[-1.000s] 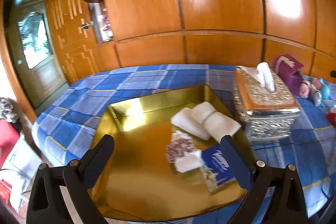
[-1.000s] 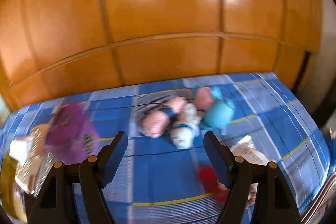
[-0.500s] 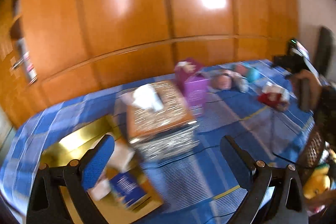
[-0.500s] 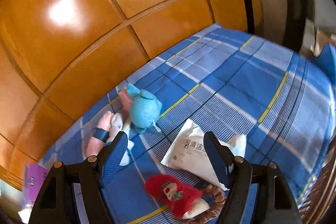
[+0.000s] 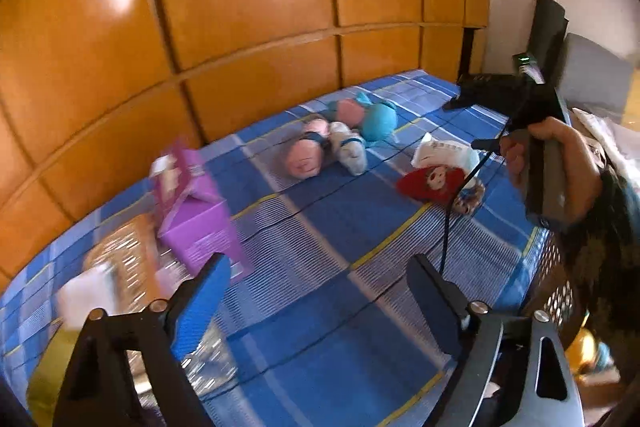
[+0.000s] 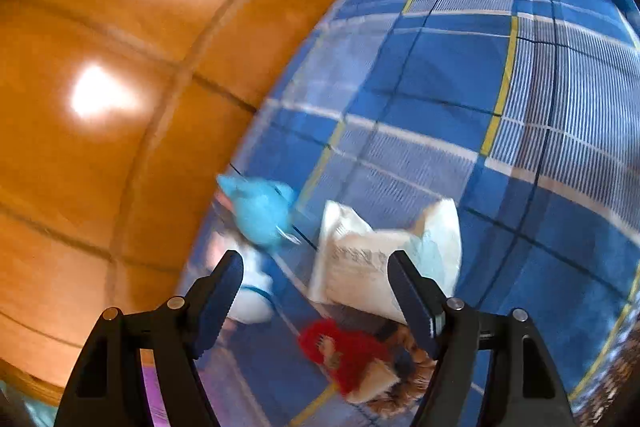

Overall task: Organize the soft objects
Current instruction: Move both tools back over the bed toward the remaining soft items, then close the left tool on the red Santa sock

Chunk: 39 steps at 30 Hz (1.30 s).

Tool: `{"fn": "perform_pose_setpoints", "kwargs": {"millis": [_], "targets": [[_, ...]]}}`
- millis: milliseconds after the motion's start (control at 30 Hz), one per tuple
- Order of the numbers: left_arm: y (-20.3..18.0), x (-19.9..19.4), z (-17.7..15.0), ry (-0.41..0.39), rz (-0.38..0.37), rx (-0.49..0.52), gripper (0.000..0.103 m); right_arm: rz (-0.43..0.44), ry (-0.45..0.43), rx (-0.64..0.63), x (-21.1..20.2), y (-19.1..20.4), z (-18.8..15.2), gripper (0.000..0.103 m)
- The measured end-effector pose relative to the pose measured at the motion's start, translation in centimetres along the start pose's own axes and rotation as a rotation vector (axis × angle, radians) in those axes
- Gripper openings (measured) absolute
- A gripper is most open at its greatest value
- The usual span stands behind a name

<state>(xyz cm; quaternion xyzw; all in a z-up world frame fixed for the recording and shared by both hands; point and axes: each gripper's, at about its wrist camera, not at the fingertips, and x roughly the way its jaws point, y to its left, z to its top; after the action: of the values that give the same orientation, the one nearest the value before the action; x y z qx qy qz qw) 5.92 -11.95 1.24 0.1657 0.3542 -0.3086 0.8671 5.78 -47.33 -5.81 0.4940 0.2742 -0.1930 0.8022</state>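
Both grippers, left gripper and right gripper, gape empty; purple box holds tissue.

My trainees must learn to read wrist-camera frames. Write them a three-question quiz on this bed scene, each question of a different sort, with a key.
1. True or false: the right gripper is shut on the red doll.
2. Multiple choice: the white packet lies (A) on the wooden wall, (B) just behind the red doll, (C) inside the purple box.
3. Fill in: the blue plush rests on a blue ____ cloth.

Key: 1 false; 2 B; 3 checked.
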Motion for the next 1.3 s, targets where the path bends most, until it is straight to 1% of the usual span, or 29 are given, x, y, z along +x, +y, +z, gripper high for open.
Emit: {"fn": "perform_pose_setpoints", "kwargs": {"millis": [33, 67, 100, 133, 167, 200, 267, 333, 367, 400, 467, 533, 567, 600, 633, 667, 733, 800, 867, 933, 1000, 1033, 1067, 1167, 1233, 1300], "targets": [[-0.2, 0.7, 0.3, 0.009, -0.010, 0.000, 0.084, 0.062, -0.022, 0.004, -0.6, 0.1, 0.1, 0.076], [-0.5, 2.3, 1.2, 0.030, -0.032, -0.008, 0.077, 0.118, -0.035, -0.006, -1.1, 0.4, 0.1, 0.076], [-0.7, 3.6, 1.8, 0.050, -0.052, -0.024, 0.074, 0.163, -0.043, -0.024, -1.5, 0.8, 0.0, 0.076], [-0.8, 4.4, 2.2, 0.062, -0.068, -0.038, 0.073, 0.191, -0.051, -0.061, -1.8, 1.4, -0.2, 0.076], [-1.0, 6.1, 2.9, 0.082, -0.101, -0.067, 0.071, 0.195, -0.055, -0.085, -2.1, 1.8, -0.3, 0.076], [-1.1, 6.7, 3.2, 0.090, -0.114, -0.076, 0.068, 0.193, -0.060, -0.105, -2.2, 2.0, -0.4, 0.076], [-2.1, 9.1, 4.3, 0.109, -0.139, -0.083, 0.066, 0.173, -0.066, -0.125, -2.3, 2.1, -0.6, 0.076], [-2.7, 11.3, 5.1, 0.130, -0.176, -0.104, 0.064, 0.147, -0.082, -0.108, -2.5, 1.2, -0.4, 0.076], [-3.3, 12.9, 5.7, 0.159, -0.222, -0.125, 0.064, 0.138, -0.083, -0.082, -2.5, 0.6, -0.2, 0.076], [-3.8, 14.1, 6.0, 0.181, -0.252, -0.143, 0.064, 0.134, -0.078, -0.043, -2.3, 0.0, 0.0, 0.076], [-4.9, 16.1, 6.6, 0.213, -0.291, -0.165, 0.064, 0.104, -0.066, -0.029, -2.0, -0.3, 0.2, 0.076], [-6.3, 17.6, 7.1, 0.233, -0.347, -0.194, 0.068, 0.085, -0.066, -0.060, -2.1, 0.2, 0.1, 0.076], [-7.1, 18.3, 7.3, 0.238, -0.385, -0.211, 0.074, 0.068, -0.075, -0.087, -2.3, 0.6, 0.0, 0.076], [-7.9, 18.9, 7.5, 0.238, -0.423, -0.226, 0.085, 0.050, -0.084, -0.118, -2.4, 1.1, -0.1, 0.076], [-8.3, 19.3, 7.7, 0.237, -0.435, -0.233, 0.090, 0.040, -0.090, -0.137, -2.5, 1.4, -0.3, 0.076], [-9.0, 20.1, 7.8, 0.239, -0.433, -0.243, 0.093, 0.025, -0.098, -0.161, -2.6, 1.7, -0.4, 0.076], [-9.9, 21.1, 7.9, 0.258, -0.439, -0.239, 0.093, -0.002, -0.105, -0.199, -2.7, 2.2, -0.7, 0.076], [-11.0, 22.2, 7.9, 0.284, -0.419, -0.220, 0.092, -0.015, -0.093, -0.221, -2.3, 2.5, -0.9, 0.076], [-11.7, 22.5, 7.9, 0.281, -0.406, -0.190, 0.091, -0.021, -0.081, -0.238, -2.0, 2.8, -1.0, 0.076], [-12.2, 22.5, 7.9, 0.269, -0.382, -0.152, 0.071, -0.013, -0.056, -0.234, -1.5, 2.7, -1.0, 0.076], [-12.0, 22.3, 7.7, 0.259, -0.389, -0.131, 0.049, -0.014, -0.049, -0.237, -1.3, 2.7, -1.0, 0.076], [-11.8, 22.4, 7.7, 0.255, -0.391, -0.133, 0.043, -0.013, -0.049, -0.243, -1.2, 2.8, -1.1, 0.076], [-11.2, 22.1, 7.6, 0.249, -0.396, -0.148, 0.035, -0.014, -0.050, -0.251, -1.2, 2.9, -1.1, 0.076], [-8.9, 21.3, 7.0, 0.233, -0.421, -0.211, 0.021, -0.017, -0.040, -0.280, -1.0, 3.4, -1.4, 0.076], [-8.0, 20.4, 6.5, 0.218, -0.392, -0.215, 0.017, -0.019, -0.028, -0.298, -0.6, 3.7, -1.5, 0.076], [-6.6, 19.4, 5.5, 0.211, -0.377, -0.226, 0.017, -0.013, -0.020, -0.304, -0.5, 3.9, -1.6, 0.076]]}}
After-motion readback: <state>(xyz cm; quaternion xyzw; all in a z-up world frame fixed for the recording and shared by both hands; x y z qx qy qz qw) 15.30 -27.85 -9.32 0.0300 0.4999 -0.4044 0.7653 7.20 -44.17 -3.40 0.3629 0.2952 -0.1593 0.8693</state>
